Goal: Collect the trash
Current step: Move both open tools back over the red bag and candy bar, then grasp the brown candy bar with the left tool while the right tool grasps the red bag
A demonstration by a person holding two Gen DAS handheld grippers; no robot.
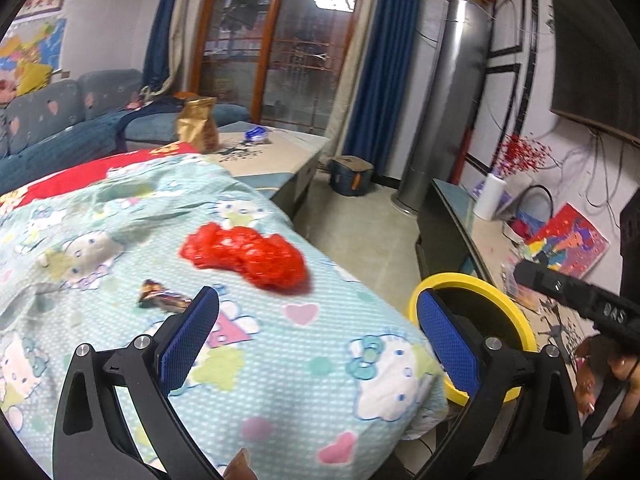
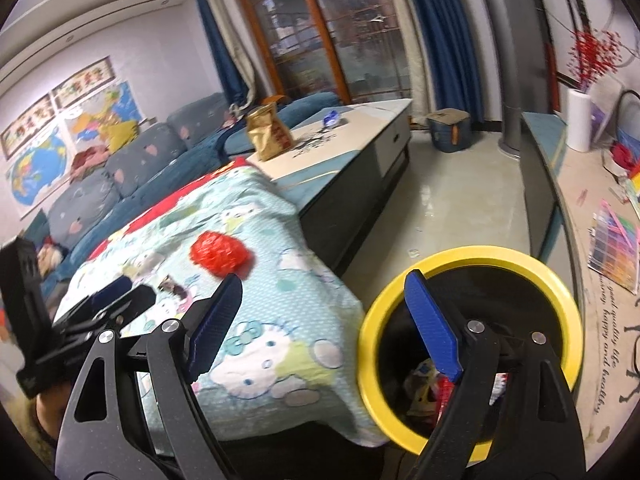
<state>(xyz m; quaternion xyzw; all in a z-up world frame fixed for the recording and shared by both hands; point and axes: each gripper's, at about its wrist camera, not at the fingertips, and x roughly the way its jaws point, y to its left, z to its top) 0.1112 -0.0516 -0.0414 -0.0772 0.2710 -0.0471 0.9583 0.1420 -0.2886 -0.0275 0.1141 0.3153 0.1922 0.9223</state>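
Observation:
A crumpled red plastic bag (image 1: 246,254) lies on the Hello Kitty sheet (image 1: 280,360), with a small brown candy wrapper (image 1: 162,298) to its left. My left gripper (image 1: 316,340) is open and empty just short of both. The bag (image 2: 222,256) and wrapper (image 2: 172,286) also show in the right wrist view. A black bin with a yellow rim (image 2: 468,348) stands on the floor beside the sheet's corner, with trash inside. My right gripper (image 2: 320,328) is open and empty, above the bin's edge. The left gripper (image 2: 116,300) shows at the left of that view.
A low table (image 1: 280,152) beyond the sheet holds a gold paper bag (image 1: 198,124) and a blue wrapper (image 1: 256,134). A blue sofa (image 1: 60,128) runs along the left. A TV bench (image 1: 460,216) with clutter lines the right wall. A dark stool (image 1: 350,174) stands on the floor.

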